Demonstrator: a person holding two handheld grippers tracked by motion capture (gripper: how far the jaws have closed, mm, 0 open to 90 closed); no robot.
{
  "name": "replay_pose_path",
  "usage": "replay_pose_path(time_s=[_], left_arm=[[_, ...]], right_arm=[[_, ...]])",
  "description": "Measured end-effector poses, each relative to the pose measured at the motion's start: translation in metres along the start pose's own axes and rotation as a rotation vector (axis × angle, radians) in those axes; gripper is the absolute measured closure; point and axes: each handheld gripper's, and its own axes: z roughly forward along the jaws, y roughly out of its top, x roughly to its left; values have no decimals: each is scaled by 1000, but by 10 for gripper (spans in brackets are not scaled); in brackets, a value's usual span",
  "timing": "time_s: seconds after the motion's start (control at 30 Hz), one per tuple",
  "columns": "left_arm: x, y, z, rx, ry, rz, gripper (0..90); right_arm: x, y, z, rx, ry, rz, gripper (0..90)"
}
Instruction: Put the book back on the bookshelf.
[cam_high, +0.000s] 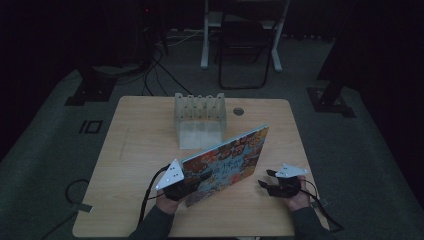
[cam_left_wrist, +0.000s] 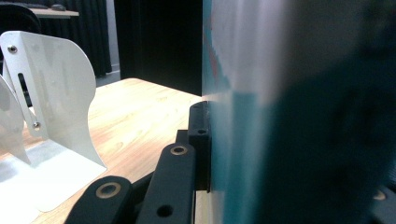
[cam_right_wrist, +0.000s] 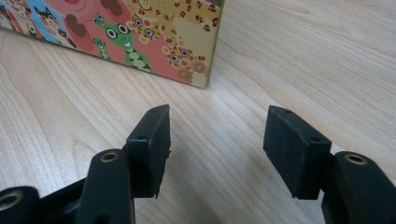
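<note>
Claws sit at the near edge of the desk (cam_high: 135, 145). Left claw (cam_high: 202, 176) is clenched on the near left corner of the picture book (cam_high: 227, 160), which stands tilted on its lower edge, running from near left to far right. Right claw (cam_right_wrist: 215, 149) is released, nothing between its pads, resting just right of the book and apart from its near corner (cam_right_wrist: 201, 81). Farther off, behind the book, stands a white rack (cam_high: 200, 117).
</note>
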Motion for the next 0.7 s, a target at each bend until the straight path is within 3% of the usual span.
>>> replay_pose_path(time_s=[0.7], left_arm=[[1,5,-5,-27,6,-15,816]], right_arm=[[1,0,1,9,2,-4,405]])
